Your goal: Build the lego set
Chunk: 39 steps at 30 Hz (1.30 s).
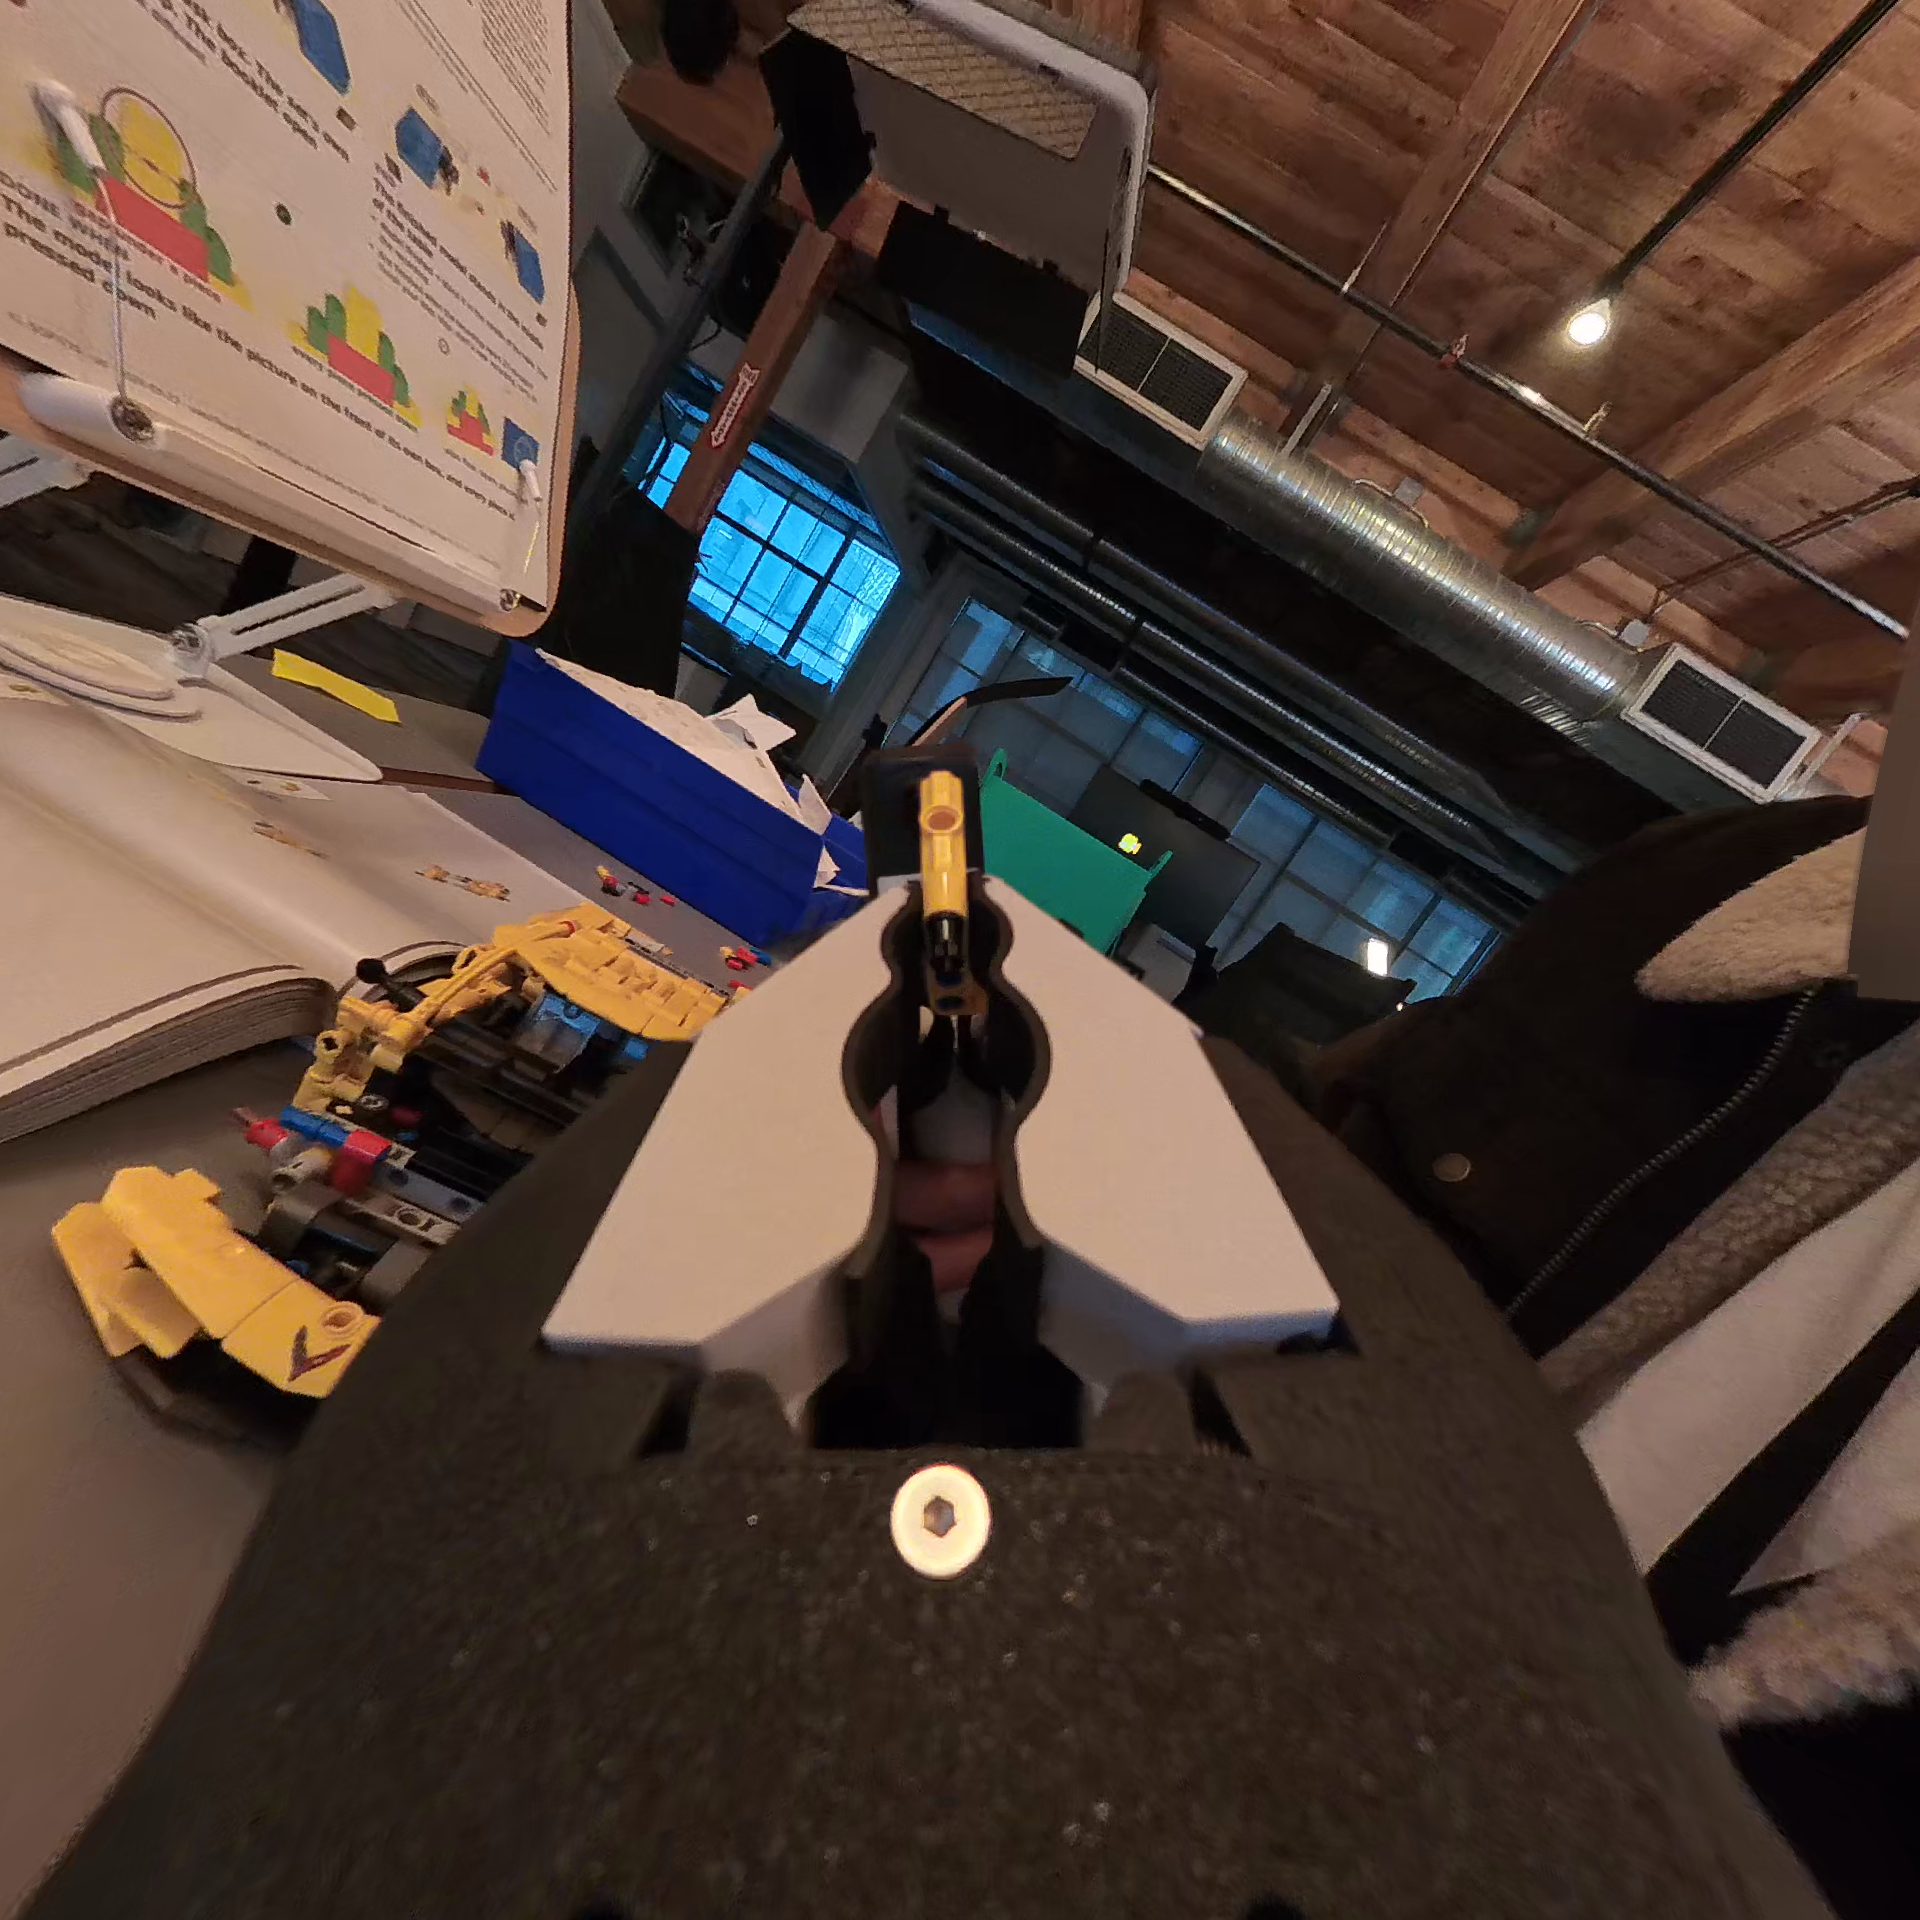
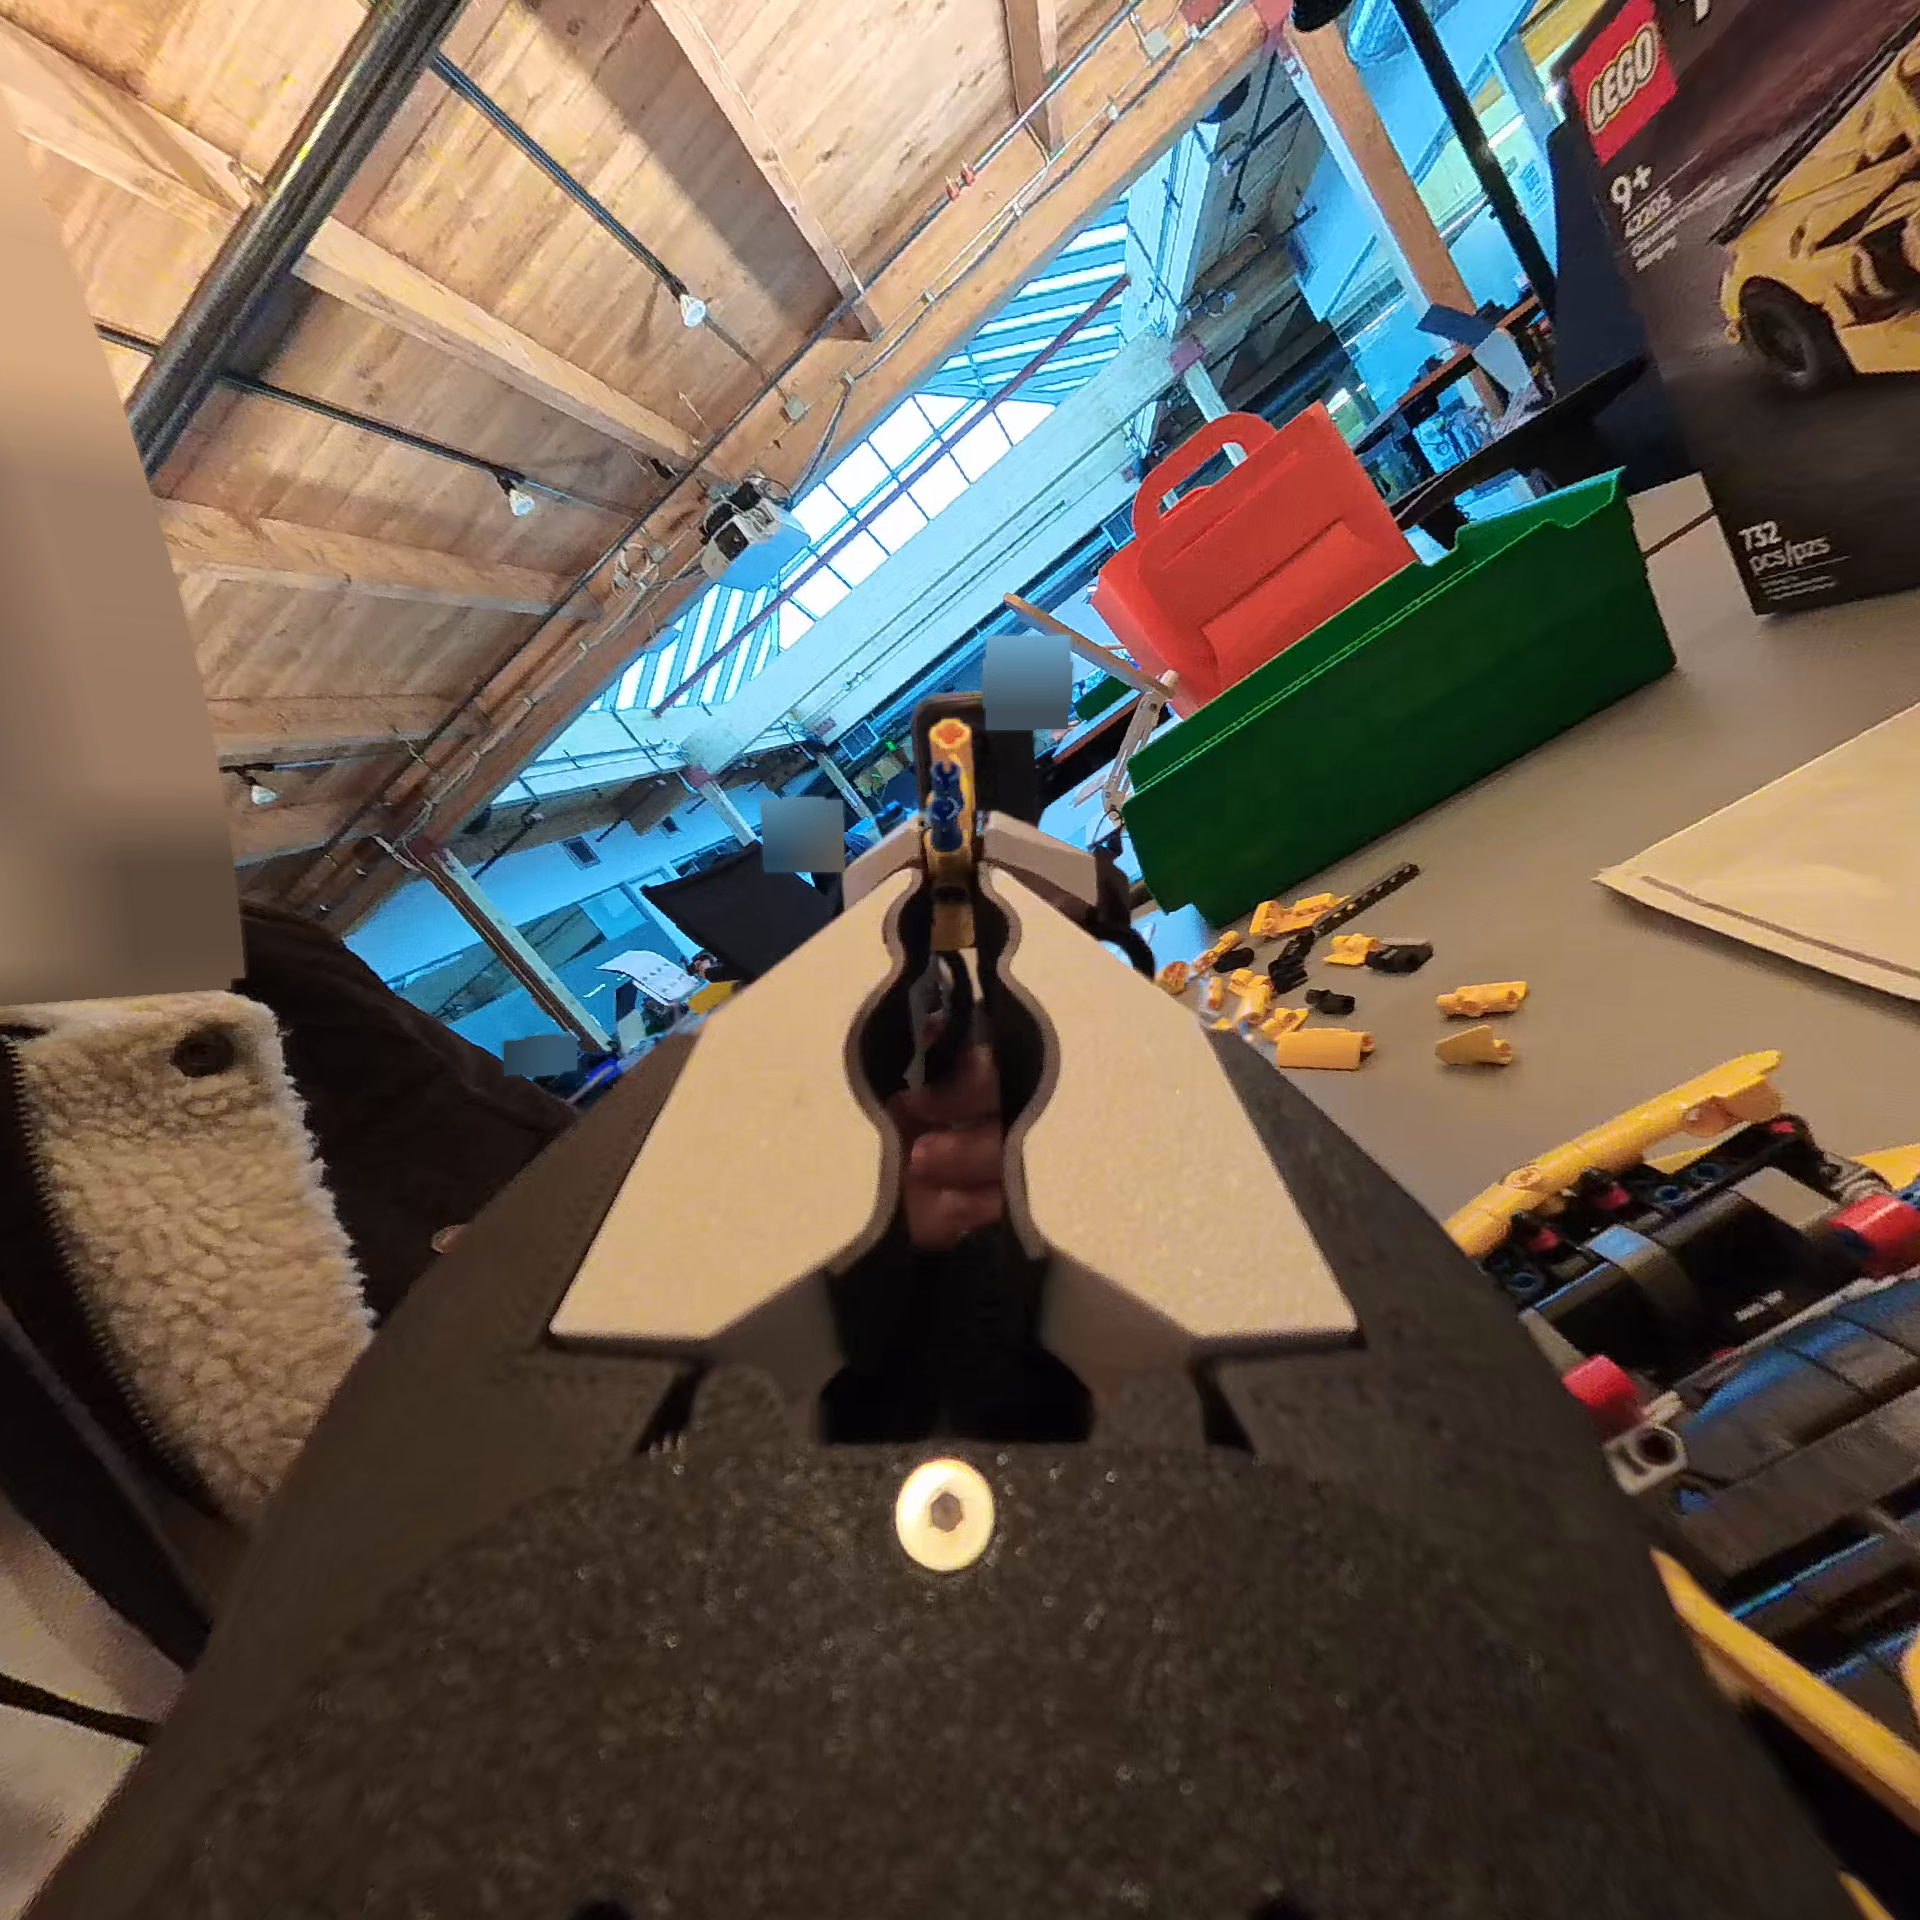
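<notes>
Right wrist view: both grippers (image 2: 948,852) (image 1: 943,904) clamp one yellow beam (image 2: 948,821); car chassis (image 2: 1704,1278) half-built, loose parts (image 2: 1340,997) remain.

lego box (image 2: 1787,291) cropped, car model (image 2: 1714,1299) cropped

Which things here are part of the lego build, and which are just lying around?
Part of the build:
yellow beam in left gripper
right gripper
partly built yellow car
loose yellow pieces
instruction booklet

Just lying about:
blue bin
green bin
red box
</notes>
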### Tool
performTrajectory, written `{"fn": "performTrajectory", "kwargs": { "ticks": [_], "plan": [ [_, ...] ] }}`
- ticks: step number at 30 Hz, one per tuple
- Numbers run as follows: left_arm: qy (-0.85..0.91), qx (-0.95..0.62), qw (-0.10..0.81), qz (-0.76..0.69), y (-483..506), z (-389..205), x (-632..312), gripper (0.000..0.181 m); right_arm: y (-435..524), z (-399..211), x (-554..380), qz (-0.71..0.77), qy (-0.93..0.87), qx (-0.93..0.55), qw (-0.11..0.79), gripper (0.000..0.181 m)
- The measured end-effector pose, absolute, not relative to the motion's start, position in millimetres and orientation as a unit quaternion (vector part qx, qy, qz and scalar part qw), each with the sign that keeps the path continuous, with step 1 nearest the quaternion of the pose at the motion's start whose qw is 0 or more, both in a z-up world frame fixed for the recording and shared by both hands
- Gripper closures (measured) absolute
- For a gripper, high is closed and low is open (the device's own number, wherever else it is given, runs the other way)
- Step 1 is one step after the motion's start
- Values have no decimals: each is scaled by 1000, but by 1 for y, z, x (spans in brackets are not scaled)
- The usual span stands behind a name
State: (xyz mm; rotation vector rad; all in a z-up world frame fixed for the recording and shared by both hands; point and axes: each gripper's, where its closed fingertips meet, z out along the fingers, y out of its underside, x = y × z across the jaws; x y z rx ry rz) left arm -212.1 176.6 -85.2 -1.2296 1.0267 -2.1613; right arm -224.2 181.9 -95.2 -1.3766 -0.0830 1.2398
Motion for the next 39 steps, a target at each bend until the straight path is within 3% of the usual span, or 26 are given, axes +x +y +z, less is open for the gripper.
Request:
{"fn": "performTrajectory", "kwargs": {
  "ticks": [5,6,9,13,19,23,30,35,39],
  "plan": [
    [414,-465,212,-753,189,-92,-226,174,176,-108,-214,471,-112,-667,567,161],
    [448,-480,211,-725,191,-103,-230,174,169,-123,-211,422,-165,-710,538,166],
    [537,-542,232,-604,204,-152,-234,174,145,-192,-197,210,-349,-814,415,152],
    [547,-548,191,-604,197,-162,-232,174,145,-226,-192,63,-427,-811,395,155],
    [548,-546,188,-605,195,-162,-231,174,138,-245,-206,55,-486,-795,357,154],
    [549,-540,187,-609,193,-160,-232,174,135,-248,-205,25,-491,-806,331,171],
    [524,-531,165,-645,193,-152,-234,174,136,-240,-205,130,-383,-860,312,174],
    [461,-503,127,-720,191,-130,-237,174,173,-140,-209,360,-142,-775,499,175],
    [422,-492,94,-755,190,-122,-237,174,178,-105,-208,493,-74,-681,537,175]
  ]
}}
